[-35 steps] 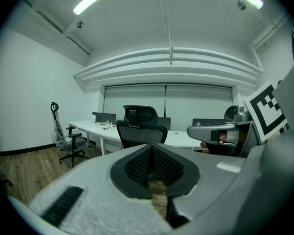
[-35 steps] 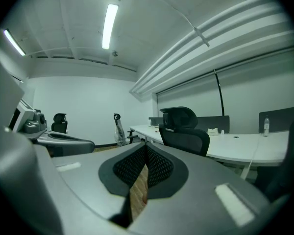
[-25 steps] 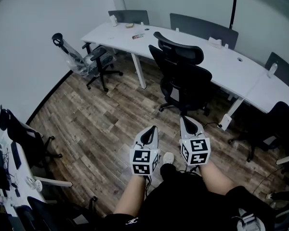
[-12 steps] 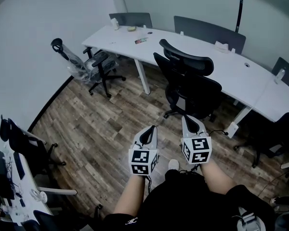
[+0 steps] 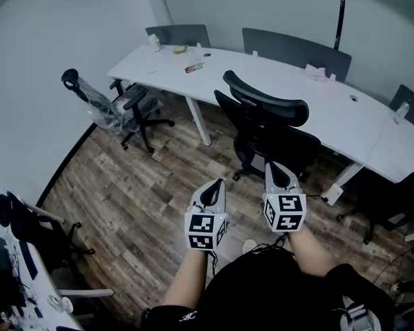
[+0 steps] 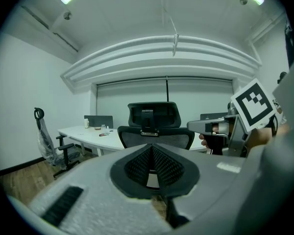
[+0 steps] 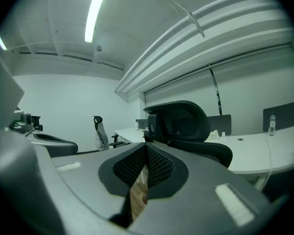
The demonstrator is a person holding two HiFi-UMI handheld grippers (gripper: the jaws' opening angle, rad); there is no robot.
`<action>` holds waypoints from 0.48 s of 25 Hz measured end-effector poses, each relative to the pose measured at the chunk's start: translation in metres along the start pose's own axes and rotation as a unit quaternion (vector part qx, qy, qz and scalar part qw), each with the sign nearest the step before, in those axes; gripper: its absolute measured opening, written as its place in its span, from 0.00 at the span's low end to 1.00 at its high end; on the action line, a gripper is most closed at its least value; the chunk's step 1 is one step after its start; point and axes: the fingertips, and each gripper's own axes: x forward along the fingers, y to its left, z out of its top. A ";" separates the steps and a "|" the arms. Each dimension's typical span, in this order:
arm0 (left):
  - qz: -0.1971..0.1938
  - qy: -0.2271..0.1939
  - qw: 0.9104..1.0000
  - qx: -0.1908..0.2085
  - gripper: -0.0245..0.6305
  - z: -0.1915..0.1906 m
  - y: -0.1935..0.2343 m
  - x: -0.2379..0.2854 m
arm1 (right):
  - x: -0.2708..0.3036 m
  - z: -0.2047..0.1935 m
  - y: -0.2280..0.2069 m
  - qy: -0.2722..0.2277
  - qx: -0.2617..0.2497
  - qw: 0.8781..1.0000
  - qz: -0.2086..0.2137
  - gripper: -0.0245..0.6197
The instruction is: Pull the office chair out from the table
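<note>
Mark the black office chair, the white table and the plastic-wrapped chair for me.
black office chair [image 5: 268,103]: head view, on its headrest.
white table [image 5: 345,126]: head view, on its bare top.
plastic-wrapped chair [image 5: 96,107]: head view, on its wrapped backrest.

"What does the person wear?"

"Black clothing [image 5: 262,288], with a small white logo [image 5: 188,316] near its lower edge, and a pale shoe [image 5: 249,245]. The forearms are bare."

"And the tools in the hands?"

"The left gripper [image 5: 219,183] and the right gripper [image 5: 270,164] are both pale grey shells that narrow to a point. Behind each sits a marker cube [image 5: 205,230], white with black square patterns. From the gripper views, the pads [image 6: 137,165] are black with a fine mesh texture, set in a dark rounded frame."

"Any wires?"

"A thin dark cable [image 5: 210,262] runs under the left cube."
</note>
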 end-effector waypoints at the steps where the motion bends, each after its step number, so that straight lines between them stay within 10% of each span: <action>1: -0.003 0.000 1.000 0.000 0.05 0.002 0.003 0.008 | 0.007 0.001 -0.005 0.000 0.000 1.000 -0.004 0.05; 12: -0.044 -0.010 0.999 0.018 0.05 0.028 0.021 0.104 | 0.069 0.016 -0.059 -0.005 -0.013 0.999 -0.042 0.05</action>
